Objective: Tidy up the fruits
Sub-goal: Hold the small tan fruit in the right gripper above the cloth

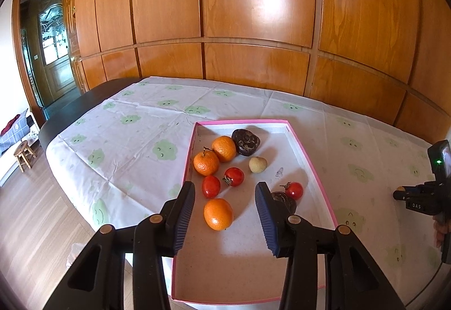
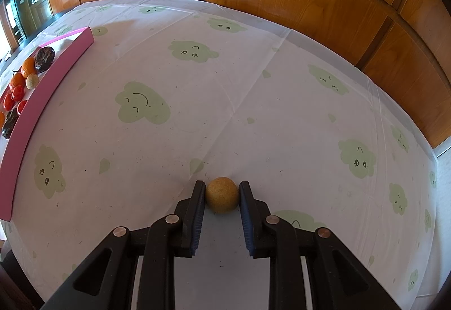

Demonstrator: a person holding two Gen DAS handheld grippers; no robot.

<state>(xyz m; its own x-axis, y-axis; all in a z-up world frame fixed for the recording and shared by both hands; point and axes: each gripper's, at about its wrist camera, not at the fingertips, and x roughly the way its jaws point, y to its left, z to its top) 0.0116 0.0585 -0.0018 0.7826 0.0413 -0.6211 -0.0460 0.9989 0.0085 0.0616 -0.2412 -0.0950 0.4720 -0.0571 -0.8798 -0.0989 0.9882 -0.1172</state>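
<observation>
A pink-rimmed tray (image 1: 317,173) lies on the table and holds three oranges, three red tomatoes, two dark brown fruits and a pale round fruit (image 1: 257,164). My left gripper (image 1: 225,190) is open and empty above the near part of the tray, with an orange (image 1: 218,214) below and between its fingers. My right gripper (image 2: 221,186) is shut on a small tan round fruit (image 2: 221,195) low over the tablecloth, well to the right of the tray (image 2: 50,76). The right gripper also shows at the far right of the left wrist view (image 1: 400,194).
The table (image 1: 67,115) carries a white cloth (image 2: 225,84) printed with green cloud faces. Wooden wall panels (image 1: 253,13) stand right behind it. A small wooden stool (image 1: 24,155) and a doorway (image 1: 53,42) are on the left, past the table's left edge.
</observation>
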